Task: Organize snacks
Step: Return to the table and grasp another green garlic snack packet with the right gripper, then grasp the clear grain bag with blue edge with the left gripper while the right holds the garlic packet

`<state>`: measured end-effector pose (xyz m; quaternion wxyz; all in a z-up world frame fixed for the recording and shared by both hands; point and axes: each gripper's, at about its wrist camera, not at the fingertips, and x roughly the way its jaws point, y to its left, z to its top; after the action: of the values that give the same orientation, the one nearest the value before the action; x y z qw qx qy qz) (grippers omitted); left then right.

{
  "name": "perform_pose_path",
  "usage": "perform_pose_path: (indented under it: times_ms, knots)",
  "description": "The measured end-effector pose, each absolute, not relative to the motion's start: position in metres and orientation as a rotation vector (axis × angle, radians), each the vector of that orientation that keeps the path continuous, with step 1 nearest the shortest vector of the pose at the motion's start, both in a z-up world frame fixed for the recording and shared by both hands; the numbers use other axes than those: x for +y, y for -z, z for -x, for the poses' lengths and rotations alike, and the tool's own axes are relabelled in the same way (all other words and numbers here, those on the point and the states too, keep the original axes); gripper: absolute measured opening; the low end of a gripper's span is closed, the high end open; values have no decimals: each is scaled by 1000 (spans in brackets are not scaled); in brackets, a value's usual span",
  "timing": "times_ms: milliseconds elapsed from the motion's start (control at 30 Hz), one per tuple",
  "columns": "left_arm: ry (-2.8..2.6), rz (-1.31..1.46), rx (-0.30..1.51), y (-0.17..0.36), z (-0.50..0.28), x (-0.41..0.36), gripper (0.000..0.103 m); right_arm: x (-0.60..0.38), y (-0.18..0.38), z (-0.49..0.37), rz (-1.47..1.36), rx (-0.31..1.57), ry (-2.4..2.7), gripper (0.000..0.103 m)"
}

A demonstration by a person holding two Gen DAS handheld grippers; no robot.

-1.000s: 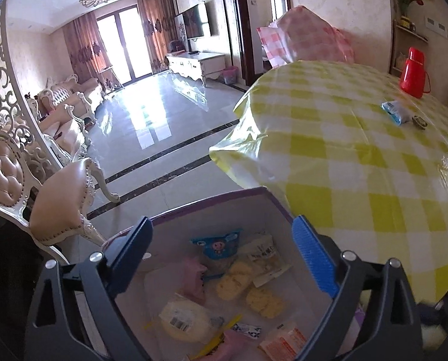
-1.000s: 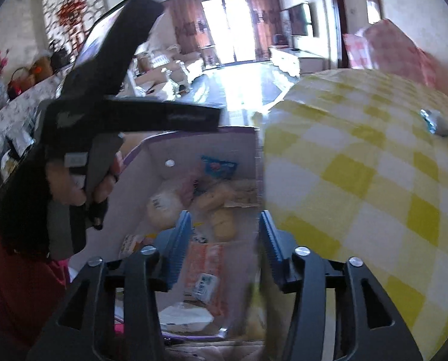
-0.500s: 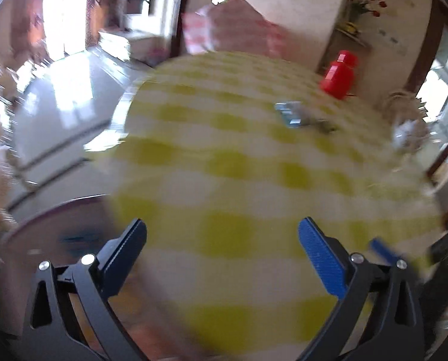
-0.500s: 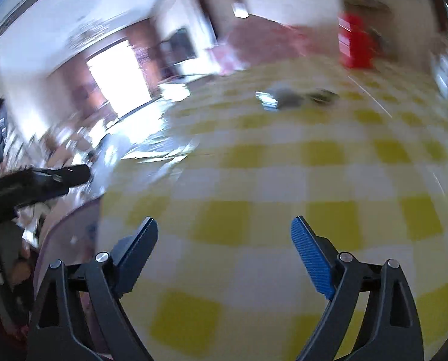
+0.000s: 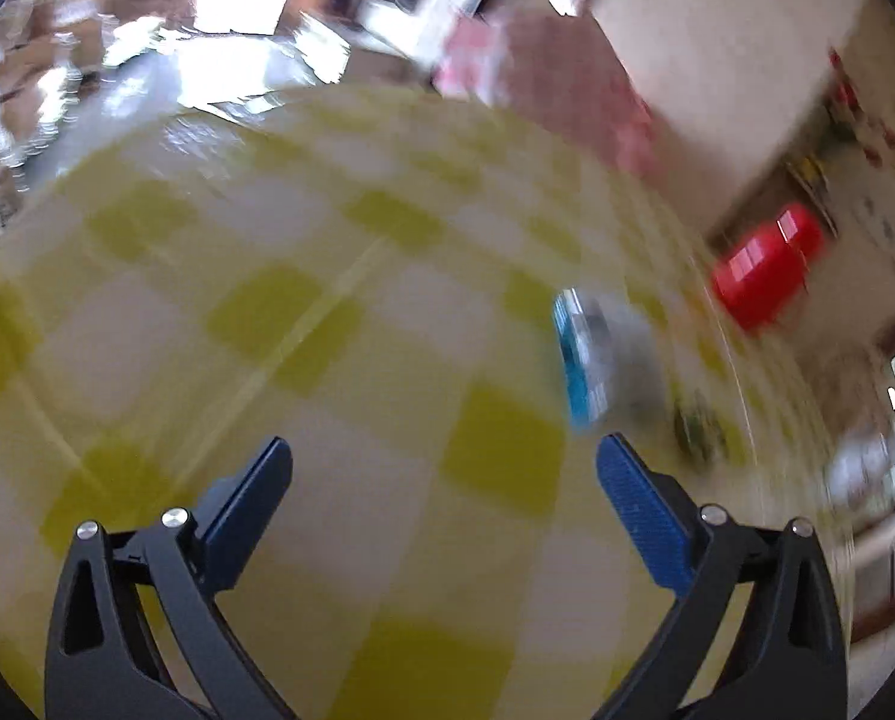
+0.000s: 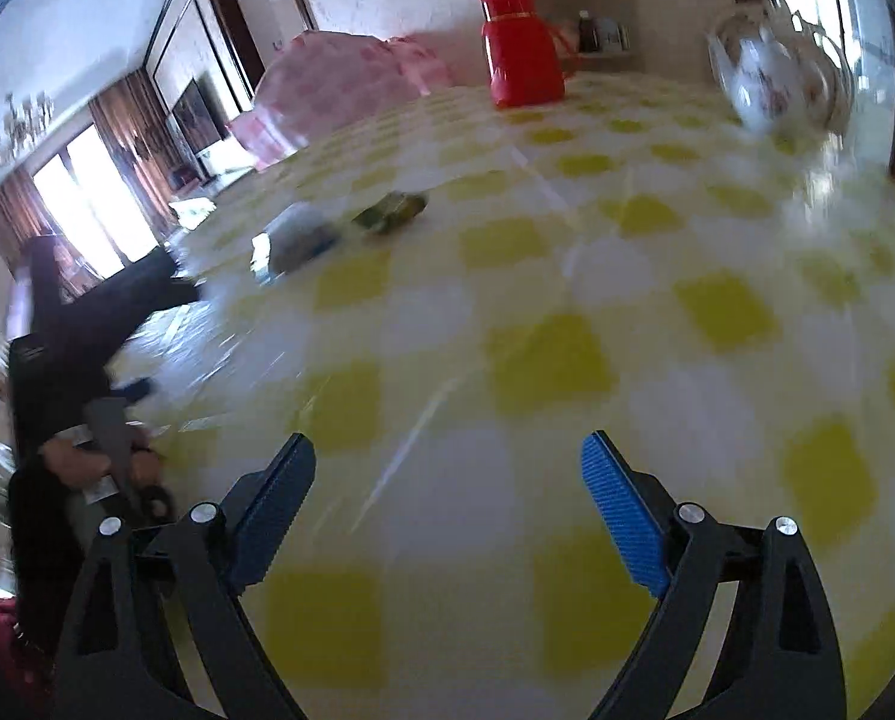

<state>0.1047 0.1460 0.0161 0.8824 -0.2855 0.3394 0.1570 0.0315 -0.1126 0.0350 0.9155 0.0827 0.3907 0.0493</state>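
A blue-and-silver snack packet [image 5: 591, 354] lies on the yellow-checked table [image 5: 303, 276], blurred, just beyond my left gripper's right fingertip. A small dark green packet [image 5: 696, 426] lies to its right. My left gripper [image 5: 444, 450] hangs open over bare cloth with nothing between its fingers. In the right wrist view the same snack packet [image 6: 300, 237] and green packet [image 6: 390, 213] lie far ahead at the left. My right gripper [image 6: 447, 444] is open and empty above the table [image 6: 543, 360].
A red thermos [image 6: 522, 48] and a white teapot [image 6: 777, 78] stand at the table's far side. A pink checked cover [image 6: 339, 84] sits behind the table. At the left edge, a hand [image 6: 66, 462] holds the other gripper's black body.
Both grippers swung away from the box of snacks and now look over the table. The right jaws went from half closed to wide. The box has left both views.
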Motion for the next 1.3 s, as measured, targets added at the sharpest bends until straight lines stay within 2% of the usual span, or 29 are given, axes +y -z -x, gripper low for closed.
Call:
perform_pose_path:
  times_ms: [233,333,500,700,767,800,833,867,1067,1300]
  knots:
    - [-312,861,562,-8,-126,180,101,-91,-26,-148,-53,844,-165,88]
    - [-322,863,545,-8,-128,192,101,-75,-24,-186,-39,867,-196,88]
    - [-372,872,525,-9,-120,198,101,-78,-17,-232,-342,919,-139,88]
    - [-363,840,556,-10,-126,193,101,-40,-18,-253,-194,940,-5,84]
    - [-357,827,566,-10,-130,192,101,-26,-15,-254,-78,953,-11,79]
    - [-352,820,572,-10,-132,191,101,-24,-14,-252,-40,947,-14,72]
    - [-337,808,583,-11,-134,189,101,-23,-17,-248,-11,924,-40,38]
    - [-323,795,593,-11,-135,188,101,-28,-20,-240,-4,908,-68,35]
    - [-286,678,606,-19,-144,169,101,-81,-38,-165,-45,807,-169,34]
    - [-178,419,669,-28,-163,117,101,-133,-37,-77,-165,803,-187,34]
